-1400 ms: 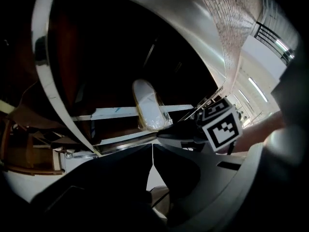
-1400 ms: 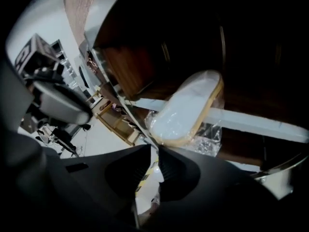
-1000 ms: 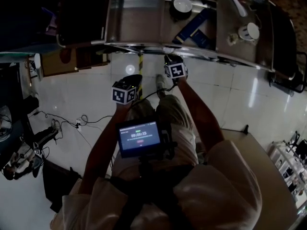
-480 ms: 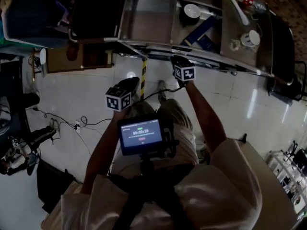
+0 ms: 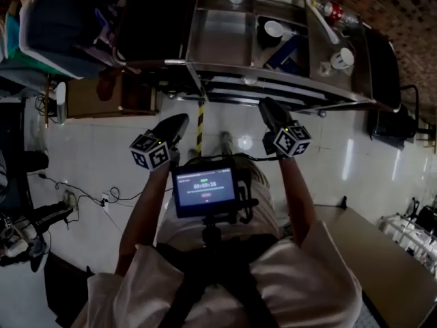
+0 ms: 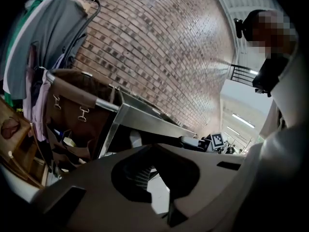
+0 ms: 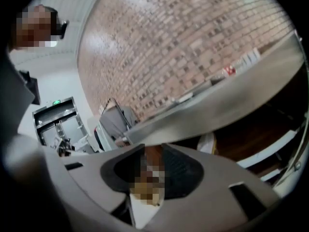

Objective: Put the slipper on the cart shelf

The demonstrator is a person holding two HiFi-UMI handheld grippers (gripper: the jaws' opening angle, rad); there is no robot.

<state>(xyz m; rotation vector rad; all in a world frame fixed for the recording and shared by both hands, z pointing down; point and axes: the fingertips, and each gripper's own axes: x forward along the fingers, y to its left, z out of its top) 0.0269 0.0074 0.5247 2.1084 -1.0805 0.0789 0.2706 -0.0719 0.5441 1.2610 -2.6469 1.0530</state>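
My left gripper (image 5: 181,120) hangs over the floor tiles in front of the steel cart (image 5: 273,74), shut with nothing in it. My right gripper (image 5: 263,104) points at the cart's front edge. Its jaws have just been opening and stand a little apart, gripping nothing that I can see. In the right gripper view a mosaic patch covers most of the gap. A pale thing (image 7: 207,144) lies under the cart's top, and it also shows as a pale thing (image 6: 136,138) in the left gripper view. I cannot tell whether it is the slipper.
On the cart's top stand a white bowl (image 5: 274,28), a blue box (image 5: 283,50) and a white cup (image 5: 340,59). A brown bag (image 6: 72,105) hangs at the cart's left end. Cables (image 5: 89,197) trail over the floor at left. A table (image 5: 389,265) stands at lower right.
Both grippers have come up toward the head camera and spread apart, the left one leftward, the right one rightward and back from the cart's edge. The cart now sits higher in the picture.
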